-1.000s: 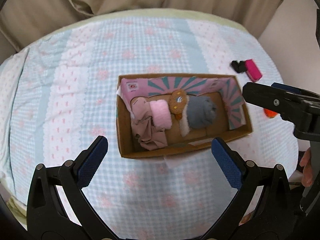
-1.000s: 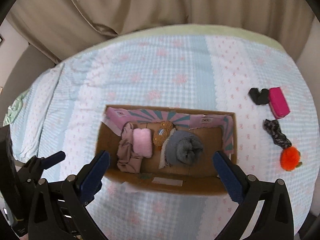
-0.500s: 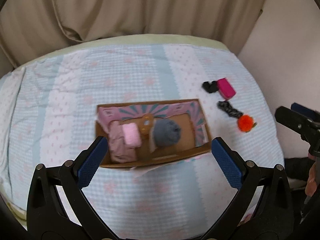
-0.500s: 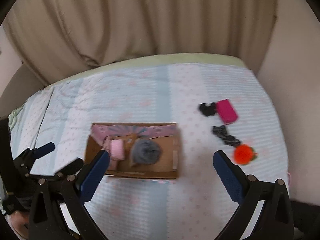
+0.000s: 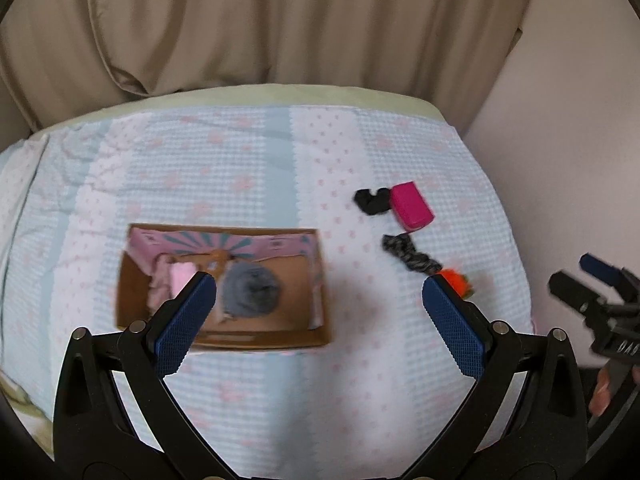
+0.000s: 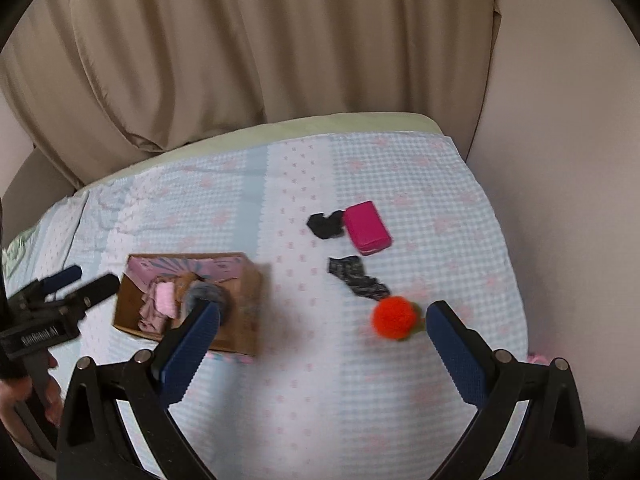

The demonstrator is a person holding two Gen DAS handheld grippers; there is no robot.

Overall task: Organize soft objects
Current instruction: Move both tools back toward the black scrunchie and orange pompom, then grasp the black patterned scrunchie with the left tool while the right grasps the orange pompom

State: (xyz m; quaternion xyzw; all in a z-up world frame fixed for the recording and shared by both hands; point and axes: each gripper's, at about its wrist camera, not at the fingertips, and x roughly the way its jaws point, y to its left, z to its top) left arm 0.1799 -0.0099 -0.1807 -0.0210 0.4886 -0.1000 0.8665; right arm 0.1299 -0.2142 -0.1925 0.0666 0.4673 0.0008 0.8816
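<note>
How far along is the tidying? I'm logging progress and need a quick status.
Partly done: the cardboard box already holds a grey bundle, pink cloths and a small brown item, too blurred to identify. Nothing is in hand; the left gripper and right gripper are both open and empty. Left on the bedspread: orange pom-pom, dark patterned piece, black piece, magenta block.

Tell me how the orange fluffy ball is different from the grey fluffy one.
The orange pompom is bright and small; the grey ball is dull and bigger. The orange pompom lies loose on the bedspread; the grey ball sits inside the cardboard box. Both look round and fuzzy.
</note>
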